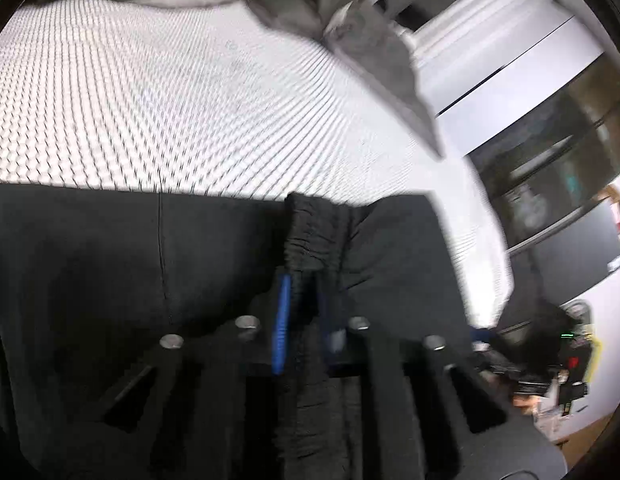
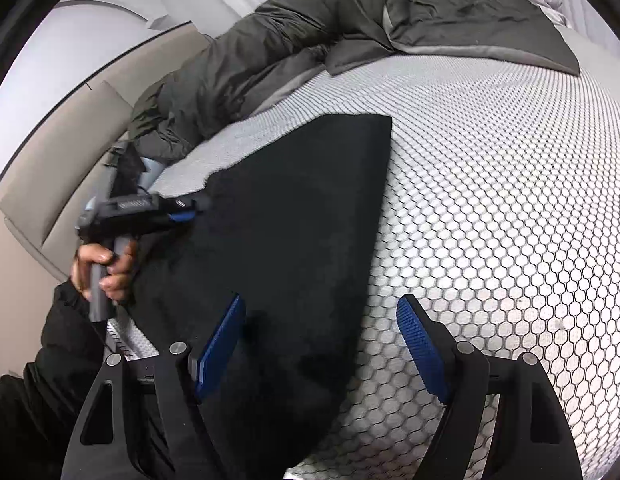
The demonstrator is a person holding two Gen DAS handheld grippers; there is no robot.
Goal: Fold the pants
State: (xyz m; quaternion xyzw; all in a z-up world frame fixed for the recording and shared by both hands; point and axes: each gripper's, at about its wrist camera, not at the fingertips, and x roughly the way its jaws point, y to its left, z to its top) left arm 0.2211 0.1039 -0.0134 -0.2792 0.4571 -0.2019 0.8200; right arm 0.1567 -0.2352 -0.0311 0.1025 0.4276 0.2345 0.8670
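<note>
Grip status, left gripper (image 1: 300, 308): clenched on a gathered ridge of black fabric, apparently the elastic waistband of the pants (image 2: 278, 216), which rises between the blue pads (image 1: 282, 320) in the left wrist view. Grip status, right gripper (image 2: 321, 344): released, jaws wide apart, hovering over the near right edge of the pants with one pad above the fabric and the other above the bare mattress (image 2: 489, 200); nothing is pinched.

Location of workpiece: the pants lie spread flat on the white honeycomb-textured mattress, forming a dark panel with a squared corner at the far end. In the right wrist view the left gripper sits at the far left edge of the fabric, held by the person's hand (image 2: 102, 268).

Procedure note for the step in hand, judged as carrying one edge across for a fold:
- Keep the left pinch firm so the waistband does not slip.
- Bring the right gripper down to take the near edge before lifting, so both ends travel together.
- Move both edges level and parallel to prevent creasing, and align them before release.

Further back, a dark green quilted blanket (image 2: 310, 40) lies bunched along the far side of the mattress. No containers are visible in either view.
</note>
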